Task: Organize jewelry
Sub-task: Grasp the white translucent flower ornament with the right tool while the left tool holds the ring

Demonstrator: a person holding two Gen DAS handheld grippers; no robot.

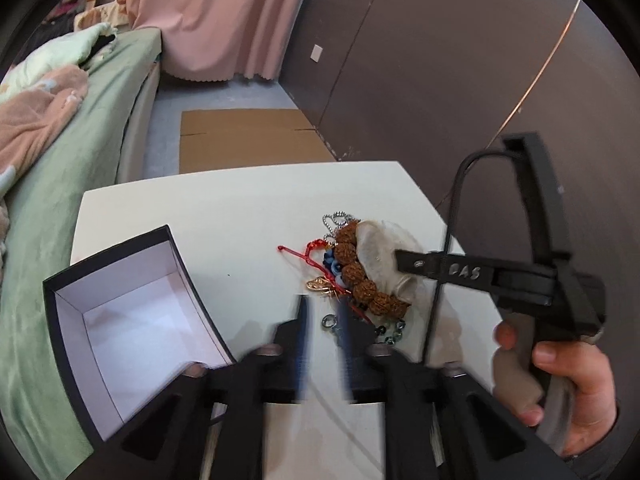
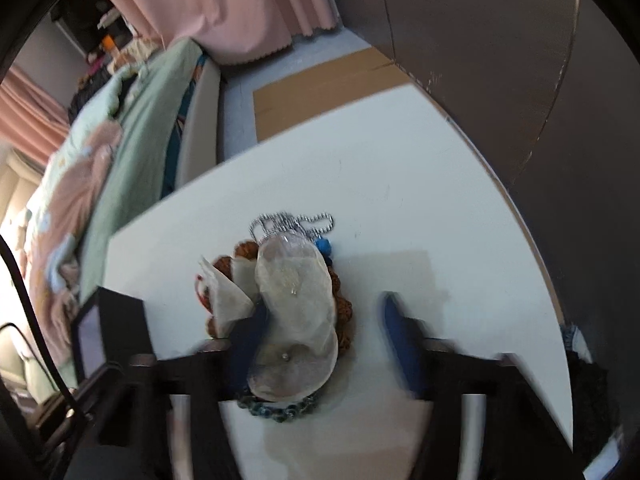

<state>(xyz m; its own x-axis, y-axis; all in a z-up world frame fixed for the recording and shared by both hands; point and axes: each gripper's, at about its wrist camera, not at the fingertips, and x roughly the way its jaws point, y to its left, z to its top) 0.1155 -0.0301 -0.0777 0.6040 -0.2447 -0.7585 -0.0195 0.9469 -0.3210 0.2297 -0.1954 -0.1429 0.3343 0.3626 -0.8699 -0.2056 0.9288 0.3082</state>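
Right wrist view: the translucent shell pieces (image 2: 294, 312) lie atop the jewelry pile (image 1: 352, 276), long axis running away from the camera. The right gripper (image 2: 324, 340) straddles them, spread, its left pad against their edge and the other clear. The left gripper (image 1: 324, 344), partly open and empty, hangs just short of the pile. The open black box (image 1: 132, 320) stands left of the pile on the white table (image 1: 224, 216); a bed (image 1: 80, 128) lies beyond.

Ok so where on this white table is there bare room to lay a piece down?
Free: the far strip of the table beyond the jewelry pile, and the patch between the pile and the open black box. In the right wrist view, the tabletop right of the pile is bare too. Crowded: around the pile, where the right gripper straddles the translucent shell pieces.
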